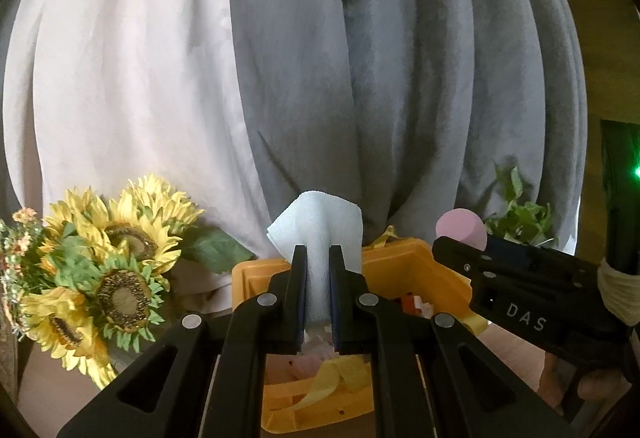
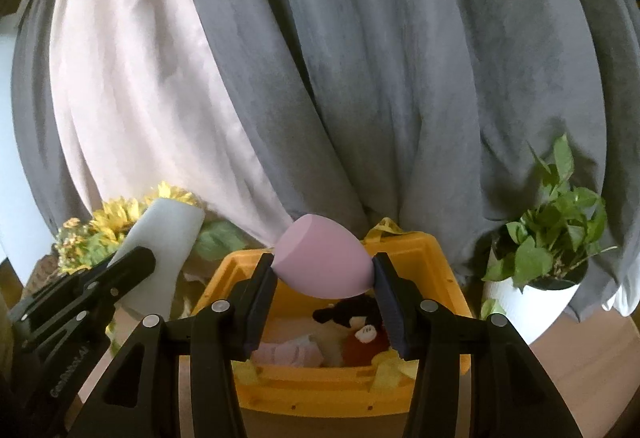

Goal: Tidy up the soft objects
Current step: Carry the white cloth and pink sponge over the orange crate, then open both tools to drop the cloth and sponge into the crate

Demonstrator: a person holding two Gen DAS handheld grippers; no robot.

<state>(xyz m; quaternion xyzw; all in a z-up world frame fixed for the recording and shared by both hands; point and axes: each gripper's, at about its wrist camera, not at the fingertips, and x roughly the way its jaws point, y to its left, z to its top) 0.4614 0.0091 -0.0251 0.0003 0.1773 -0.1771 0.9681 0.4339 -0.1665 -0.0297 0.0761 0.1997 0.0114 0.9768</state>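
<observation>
Left gripper (image 1: 318,258) was clamped on a pale blue cloth (image 1: 316,226), right gripper (image 2: 324,270) pinched a pink sponge (image 2: 320,262). Both hung above the yellow bin (image 2: 432,250), which held a plush toy (image 2: 352,318) and probably some pink fabric (image 2: 288,352).

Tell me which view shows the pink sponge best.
The right wrist view: the pink sponge sits centred between the right gripper pads, its egg shape fully visible above the yellow bin. The left wrist view shows only its rounded end behind the right gripper's body.
</observation>
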